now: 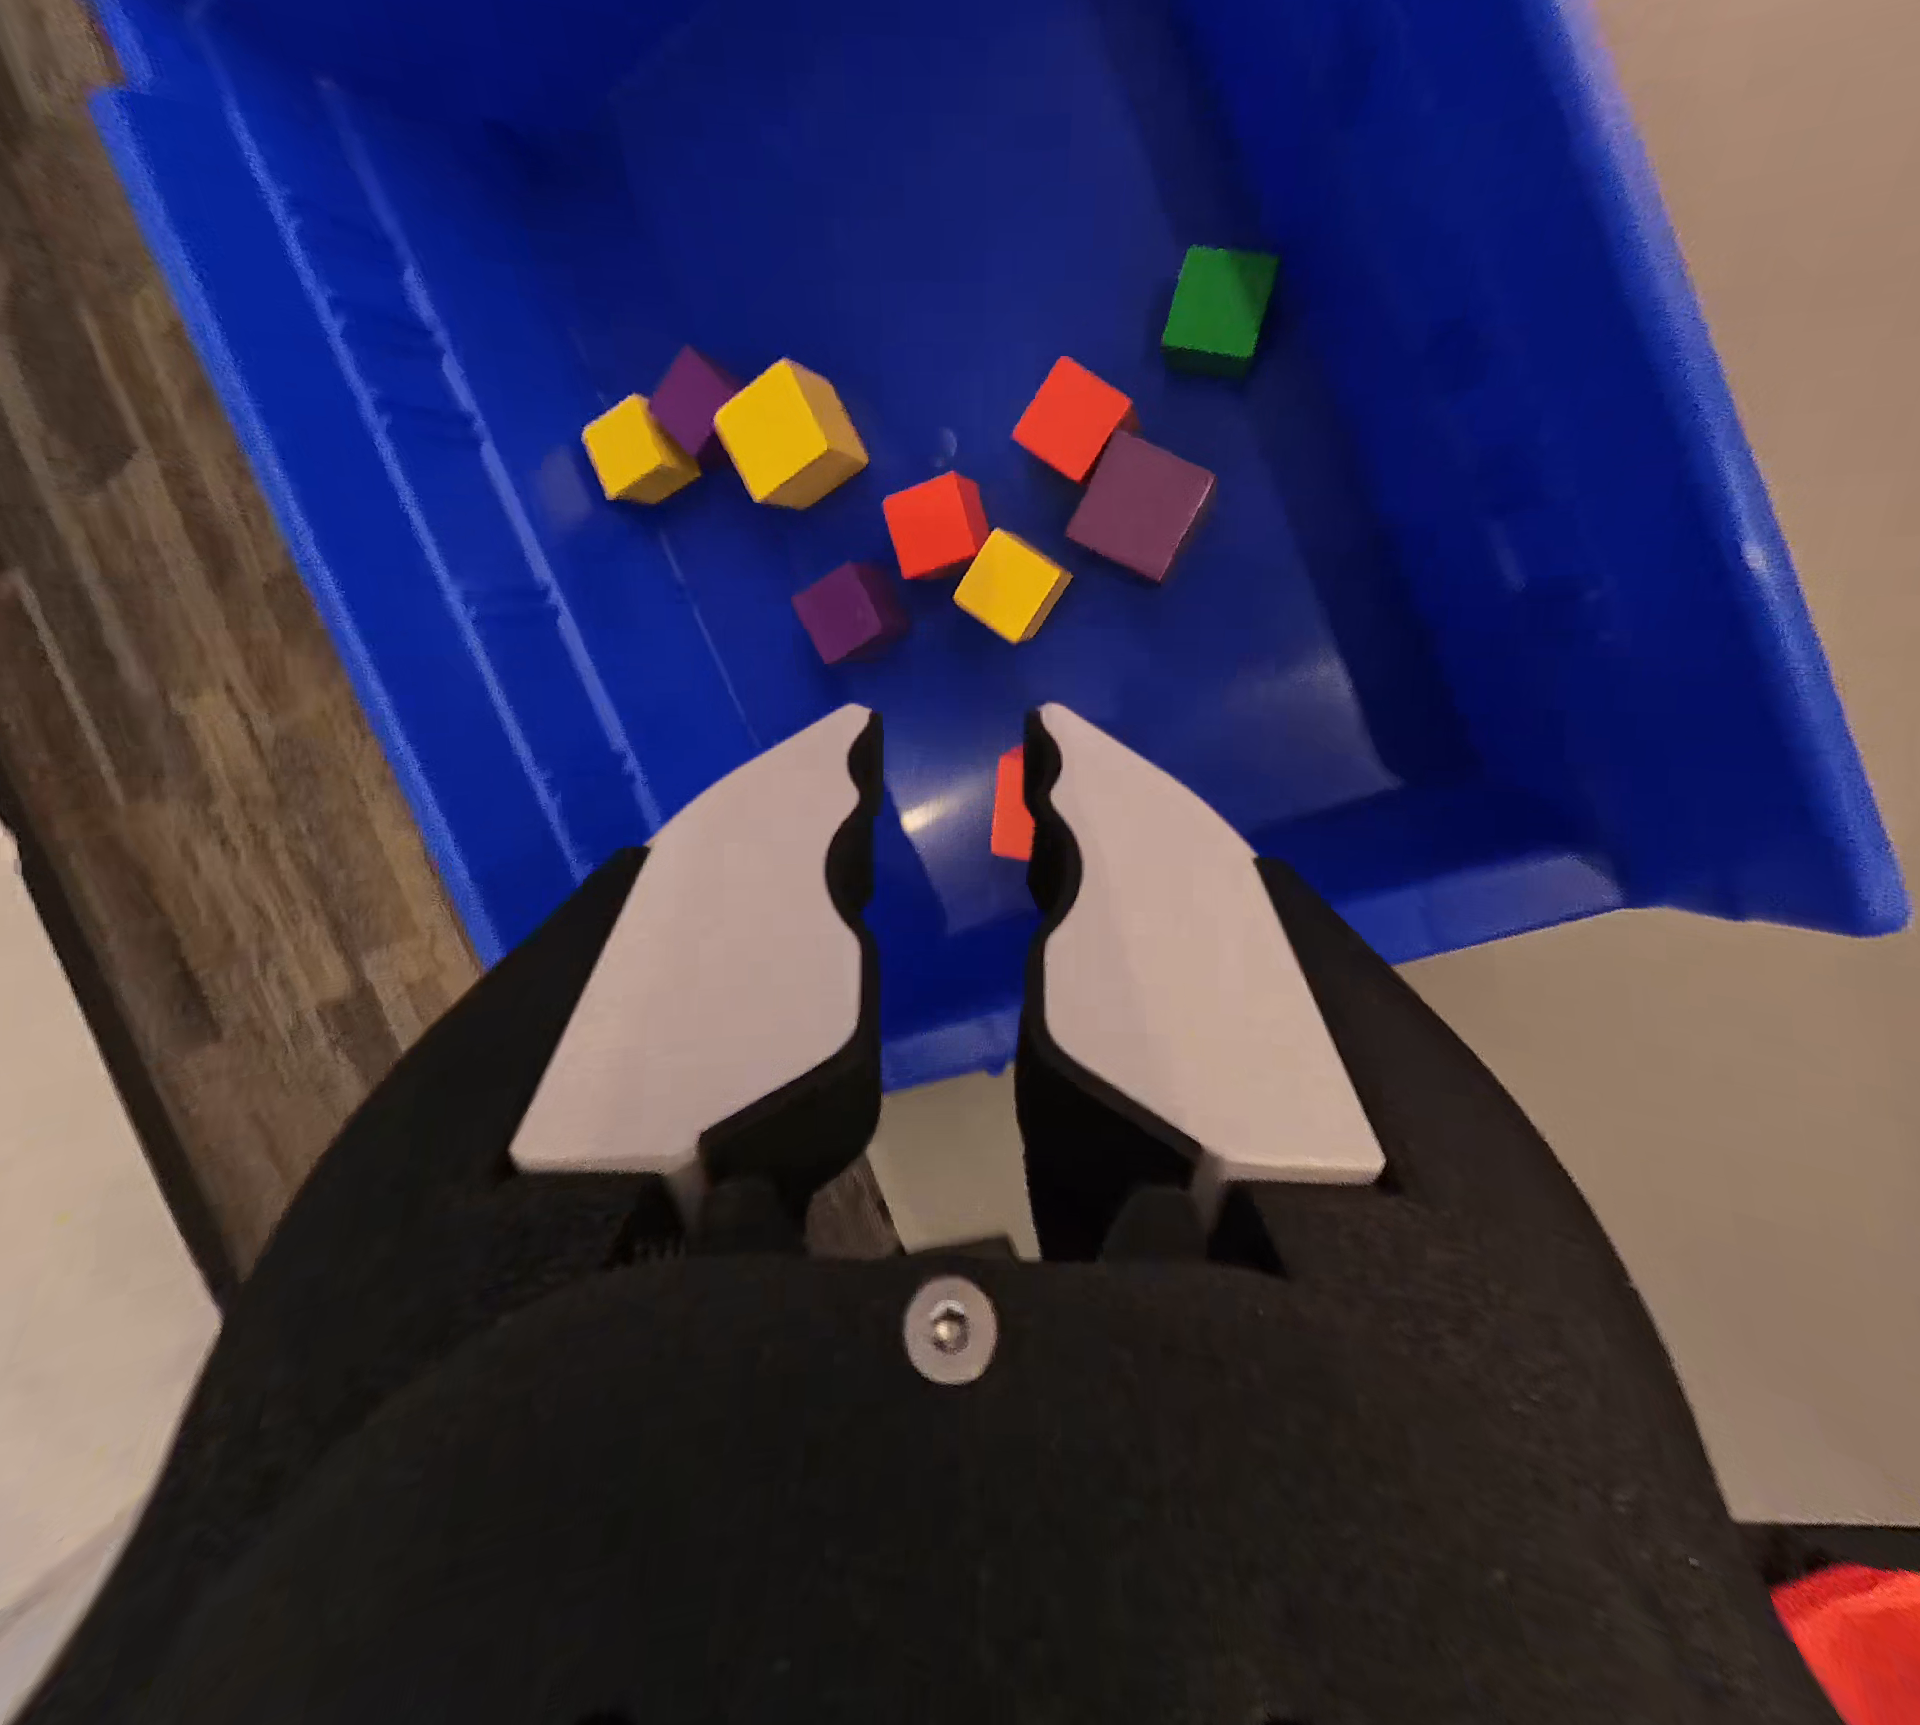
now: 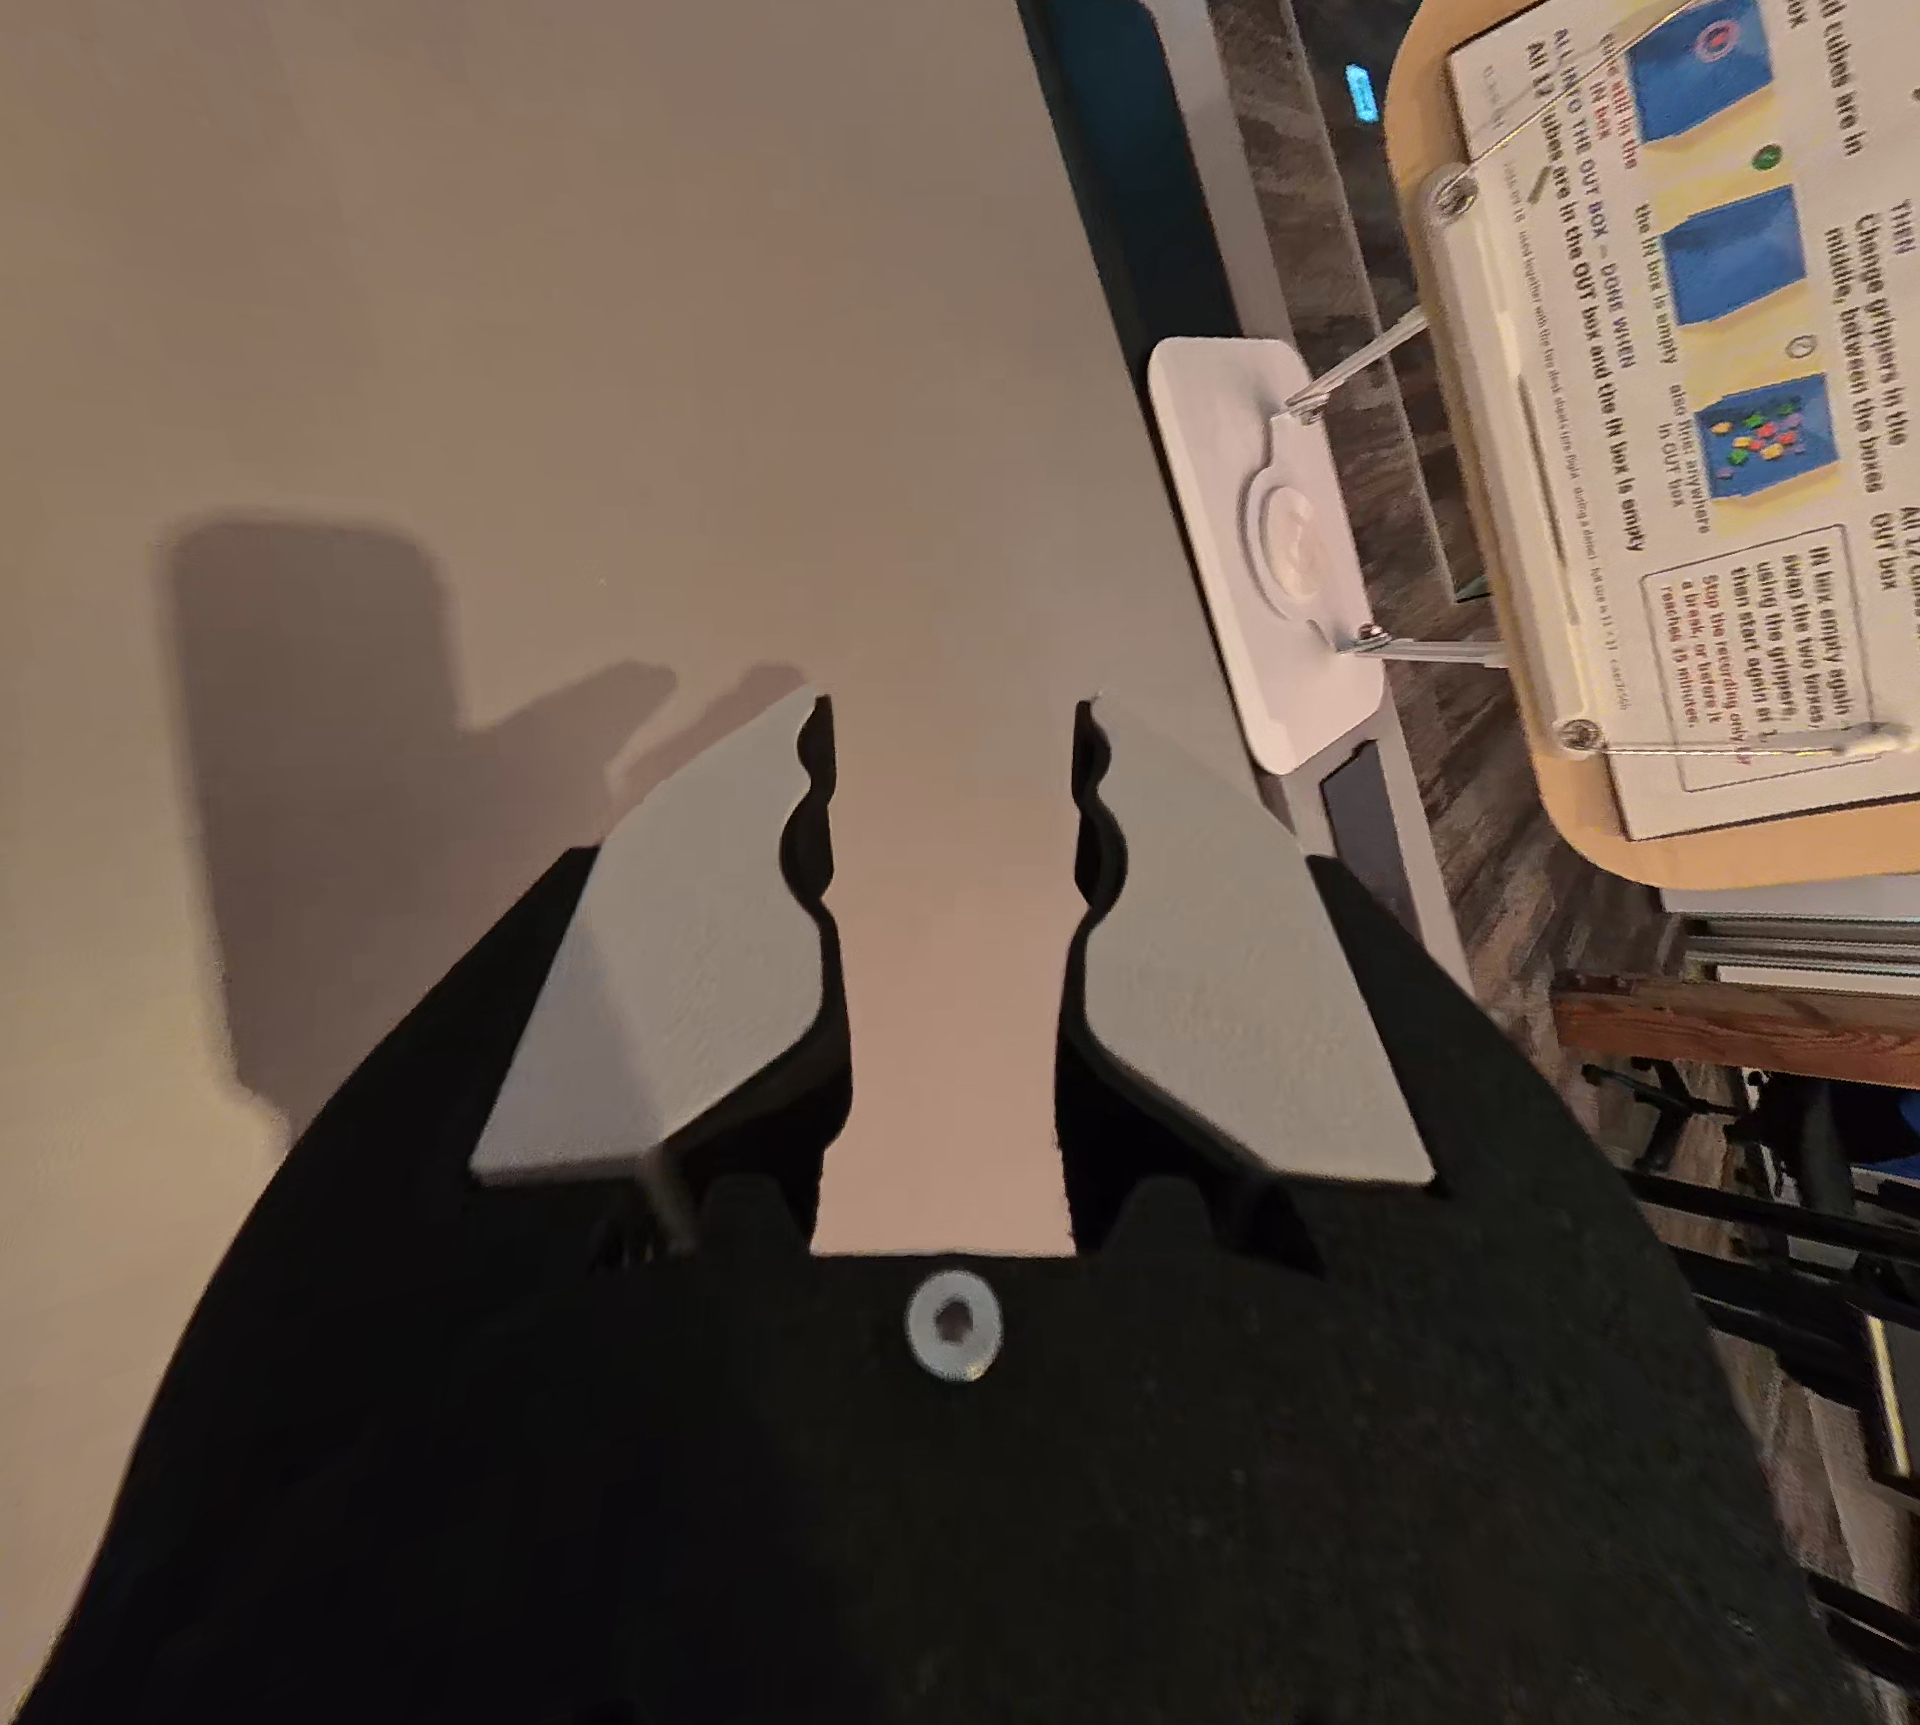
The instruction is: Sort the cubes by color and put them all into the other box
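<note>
**Left claw over the blue box, cubes mixed in colour**

The left claw (image 1: 951,719) hangs above the near end of the blue box (image 1: 1558,532), its jaws a narrow gap apart and holding nothing. The right claw (image 2: 951,709) is somewhat wider, also empty, over the bare bench (image 2: 520,221) near its right edge, where a white stand (image 2: 1262,553) carries an instruction sheet (image 2: 1714,325).

Inside the box the cubes lie loose on the floor, toward its near half. A red cube (image 1: 1010,802) sits just beside the right finger of the left claw, partly hidden by it. Further in are a purple cube (image 1: 847,610), a yellow cube (image 1: 1010,584) touching a second red cube (image 1: 935,524), and a larger purple cube (image 1: 1141,506) against a third red cube (image 1: 1070,416). A green cube (image 1: 1218,309) stands alone near the right wall. Toward the left wall, two yellow cubes (image 1: 790,434) press around a small purple one.

The risk, I think, is the touching pairs: a closing claw could catch two colours together, or push a neighbour away. The narrow gap may also be too small for the larger cubes.

The box runs long away from the claw and is turned slightly to the left. The cubes have no long axis; most lie rotated, corners toward the claw.
</note>
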`<state>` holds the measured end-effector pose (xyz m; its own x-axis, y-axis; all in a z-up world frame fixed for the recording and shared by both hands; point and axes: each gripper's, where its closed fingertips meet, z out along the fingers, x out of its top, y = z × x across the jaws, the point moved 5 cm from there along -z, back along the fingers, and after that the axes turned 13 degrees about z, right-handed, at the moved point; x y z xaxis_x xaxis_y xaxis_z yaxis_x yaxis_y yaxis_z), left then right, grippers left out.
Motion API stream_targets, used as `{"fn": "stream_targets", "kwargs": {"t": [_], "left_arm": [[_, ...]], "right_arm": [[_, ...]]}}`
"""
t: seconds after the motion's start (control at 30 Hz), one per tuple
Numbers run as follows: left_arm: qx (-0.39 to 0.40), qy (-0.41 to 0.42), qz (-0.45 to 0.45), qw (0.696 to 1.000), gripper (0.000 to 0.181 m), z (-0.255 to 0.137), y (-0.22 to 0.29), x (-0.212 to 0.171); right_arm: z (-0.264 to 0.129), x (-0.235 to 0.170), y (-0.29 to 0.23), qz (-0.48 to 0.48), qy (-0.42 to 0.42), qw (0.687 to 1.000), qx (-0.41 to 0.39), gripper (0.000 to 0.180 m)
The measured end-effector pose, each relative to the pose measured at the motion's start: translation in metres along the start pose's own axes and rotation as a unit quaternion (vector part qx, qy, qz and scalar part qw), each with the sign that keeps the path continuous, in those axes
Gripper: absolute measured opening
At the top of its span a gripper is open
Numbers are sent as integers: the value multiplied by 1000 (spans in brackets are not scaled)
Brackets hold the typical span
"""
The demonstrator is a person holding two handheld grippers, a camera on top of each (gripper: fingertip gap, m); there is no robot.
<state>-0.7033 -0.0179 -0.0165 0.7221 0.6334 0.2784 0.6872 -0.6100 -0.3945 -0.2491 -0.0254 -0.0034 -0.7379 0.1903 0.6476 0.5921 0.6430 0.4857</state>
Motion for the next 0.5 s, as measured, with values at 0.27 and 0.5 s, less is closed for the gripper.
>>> {"fn": "stream_targets", "kwargs": {"t": [0.27,0.5], "left_arm": [[-43,84,111,989,25,16,8,4],[-104,152,193,964,22,12,31,2]], "right_arm": [[4,-3,-2,3,-5,999,32,44],[9,-9,7,59,-39,996,55,47]]}}
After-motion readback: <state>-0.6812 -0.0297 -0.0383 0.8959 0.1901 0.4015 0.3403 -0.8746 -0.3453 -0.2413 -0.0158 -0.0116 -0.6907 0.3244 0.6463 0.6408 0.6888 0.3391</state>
